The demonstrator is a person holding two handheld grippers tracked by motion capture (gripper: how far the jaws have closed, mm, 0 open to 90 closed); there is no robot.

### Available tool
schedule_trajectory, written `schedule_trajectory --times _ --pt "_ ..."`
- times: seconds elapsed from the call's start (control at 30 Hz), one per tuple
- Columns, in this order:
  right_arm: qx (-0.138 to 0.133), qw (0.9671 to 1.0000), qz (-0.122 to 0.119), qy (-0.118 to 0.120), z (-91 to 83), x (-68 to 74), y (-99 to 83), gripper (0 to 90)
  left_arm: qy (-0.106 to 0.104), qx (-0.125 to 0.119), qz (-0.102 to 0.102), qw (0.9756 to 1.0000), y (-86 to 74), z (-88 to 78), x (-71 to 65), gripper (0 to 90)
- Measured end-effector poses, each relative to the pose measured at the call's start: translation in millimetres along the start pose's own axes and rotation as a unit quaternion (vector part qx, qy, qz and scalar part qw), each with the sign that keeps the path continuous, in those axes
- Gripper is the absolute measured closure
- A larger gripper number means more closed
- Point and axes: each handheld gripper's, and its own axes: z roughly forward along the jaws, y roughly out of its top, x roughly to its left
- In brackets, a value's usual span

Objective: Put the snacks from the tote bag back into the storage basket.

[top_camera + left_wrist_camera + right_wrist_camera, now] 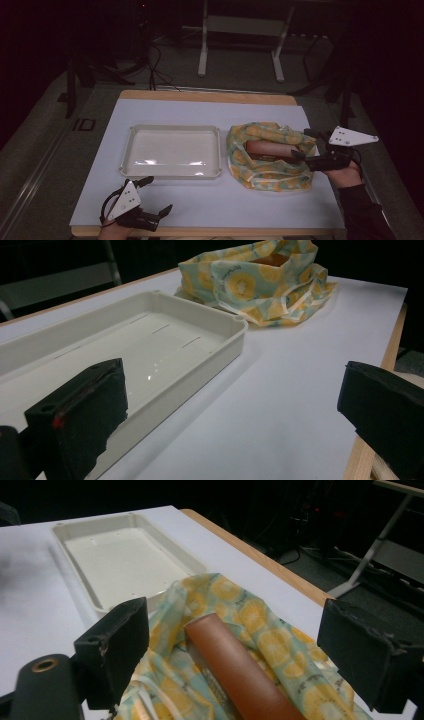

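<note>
A cloth bag (260,131) printed with yellow lemons lies on the right of the white table, also seen in the left gripper view (250,285). A brown book-like block (270,148) sticks out of its mouth. My right gripper (302,145) hovers over the bag from the right. Its jaws stand wide on either side of the brown block (235,670), and neither pad touches it. An empty white tray (172,128) sits at the table's centre. My left gripper (159,195) rests open near the front left edge with nothing between its jaws, facing the tray (200,355).
The white sheet (210,200) covers a wooden table whose edge (210,96) shows at the back and front. Beyond the table, white metal stand legs (202,55) and cables rest on the dark floor.
</note>
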Motion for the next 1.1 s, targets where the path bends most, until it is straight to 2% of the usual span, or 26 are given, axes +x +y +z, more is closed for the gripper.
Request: schedule_trajectory --times 0.23,0.33,0.47,0.5,0.53,0.6,0.63,0.8,0.87,1.1 --pt "0.008 0.9998 0.009 0.014 11.6 -19.0 0.1 14.3 -0.003 0.002 0.002 1.0000 0.5 0.4 -0.6 0.0" --pt "0.019 0.9996 0.011 0.020 17.6 -27.1 -0.7 14.6 -0.002 0.002 0.003 1.0000 0.5 0.5 -0.6 0.0" --pt "0.046 0.9984 -0.003 0.032 26.8 -36.0 -1.7 17.1 -0.002 0.002 0.002 1.0000 0.7 0.7 -0.2 0.0" --pt "0.050 0.9980 -0.006 0.037 28.5 -38.4 -2.3 20.2 -0.002 0.003 0.002 1.0000 0.7 0.7 -0.2 0.0" --pt "0.051 0.9976 -0.005 0.047 30.8 -41.0 -3.2 20.5 -0.002 0.003 0.002 1.0000 0.7 0.6 -0.3 0.0" --pt "0.054 0.9972 -0.004 0.051 33.4 -43.3 -4.2 20.6 -0.002 0.002 0.003 1.0000 0.6 0.3 -0.4 0.0" --pt "0.067 0.9960 -0.003 0.060 40.5 -48.4 -7.1 21.5 -0.002 0.001 0.003 1.0000 0.6 0.1 -0.4 0.0" --pt "0.099 0.9922 -0.007 0.075 55.6 -54.9 -14.5 23.4 -0.001 0.004 0.004 1.0000 0.6 0.4 -0.2 0.0" --pt "0.115 0.9898 -0.006 0.083 60.7 -56.9 -17.4 26.8 0.002 0.000 0.005 1.0000 0.8 0.0 -0.4 0.0" --pt "0.150 0.9840 -0.008 0.096 72.8 -62.6 -30.1 29.5 0.005 -0.003 0.004 1.0000 1.1 -0.3 -0.1 0.0"
